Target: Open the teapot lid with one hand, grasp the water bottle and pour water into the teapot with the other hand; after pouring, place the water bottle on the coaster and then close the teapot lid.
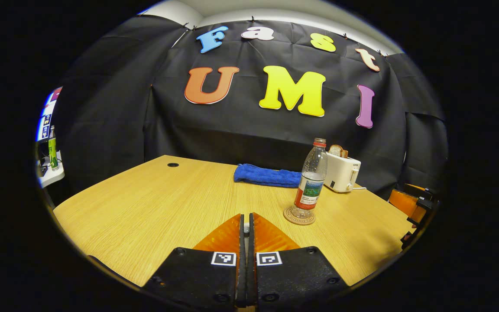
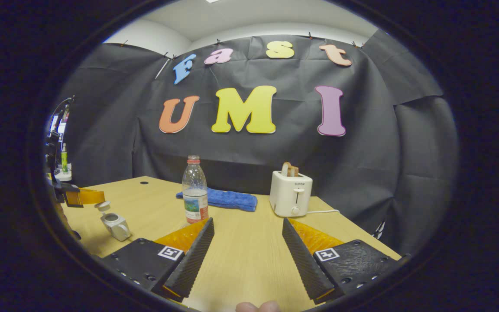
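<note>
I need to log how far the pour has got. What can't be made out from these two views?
- Water level inside the teapot: right gripper view, small and opaque.
- Whether its lid is seated: too small, near the edge.
- Coaster under the water bottle: in the right gripper view, hidden behind the right gripper finger.

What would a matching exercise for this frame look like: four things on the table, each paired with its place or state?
Things:
1. water bottle
2. blue towel
3. toaster
4. teapot

Places or states:
A. holds a slice of bread in its slot
B. lies flat near the table's far edge
C. stands upright on the coaster
D. sits at the left in the right gripper view, lid on

Pairs: 1-C, 2-B, 3-A, 4-D
</note>
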`<state>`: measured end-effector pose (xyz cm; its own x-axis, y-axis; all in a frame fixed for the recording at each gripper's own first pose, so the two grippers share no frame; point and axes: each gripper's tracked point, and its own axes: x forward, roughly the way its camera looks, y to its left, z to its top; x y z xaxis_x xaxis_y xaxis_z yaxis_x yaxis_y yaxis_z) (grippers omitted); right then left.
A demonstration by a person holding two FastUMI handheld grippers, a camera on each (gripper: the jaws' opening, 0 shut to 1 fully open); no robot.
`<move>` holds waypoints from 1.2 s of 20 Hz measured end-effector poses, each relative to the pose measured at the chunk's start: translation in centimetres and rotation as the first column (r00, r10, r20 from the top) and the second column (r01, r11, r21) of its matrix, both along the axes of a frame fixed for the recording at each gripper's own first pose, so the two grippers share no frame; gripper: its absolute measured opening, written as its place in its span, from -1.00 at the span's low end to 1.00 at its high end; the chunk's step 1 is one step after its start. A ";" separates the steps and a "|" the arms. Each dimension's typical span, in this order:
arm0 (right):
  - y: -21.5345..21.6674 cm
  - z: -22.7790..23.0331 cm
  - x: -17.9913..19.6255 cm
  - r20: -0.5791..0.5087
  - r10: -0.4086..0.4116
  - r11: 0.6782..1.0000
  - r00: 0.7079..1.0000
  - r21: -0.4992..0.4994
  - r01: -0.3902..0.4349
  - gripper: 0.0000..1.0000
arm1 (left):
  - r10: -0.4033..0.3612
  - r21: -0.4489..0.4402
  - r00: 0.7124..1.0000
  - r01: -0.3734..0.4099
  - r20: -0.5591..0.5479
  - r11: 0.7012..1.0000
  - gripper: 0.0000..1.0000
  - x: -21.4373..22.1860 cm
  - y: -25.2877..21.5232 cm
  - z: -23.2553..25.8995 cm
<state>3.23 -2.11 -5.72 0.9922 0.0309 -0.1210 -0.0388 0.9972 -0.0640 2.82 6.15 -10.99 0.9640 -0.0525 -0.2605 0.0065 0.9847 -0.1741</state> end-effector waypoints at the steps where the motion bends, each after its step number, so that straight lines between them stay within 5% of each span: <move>1: -0.6 -0.1 0.1 -0.006 -0.011 1.000 1.000 0.000 0.011 0.89 | -0.002 0.005 1.000 0.002 -0.003 1.000 -0.94 0.1 -0.1 -0.2; 24: -3.5 -0.5 -0.1 -0.020 -0.050 0.998 0.999 0.037 0.051 0.89 | 0.034 0.024 0.997 -0.033 -0.063 0.999 -0.82 0.4 -0.5 -2.2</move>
<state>3.14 -5.60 -6.23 0.9901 -0.0145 -0.1397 0.0109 0.9996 -0.0261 3.18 5.68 -13.20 0.9468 -0.0137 -0.3214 -0.0370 0.9879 -0.1509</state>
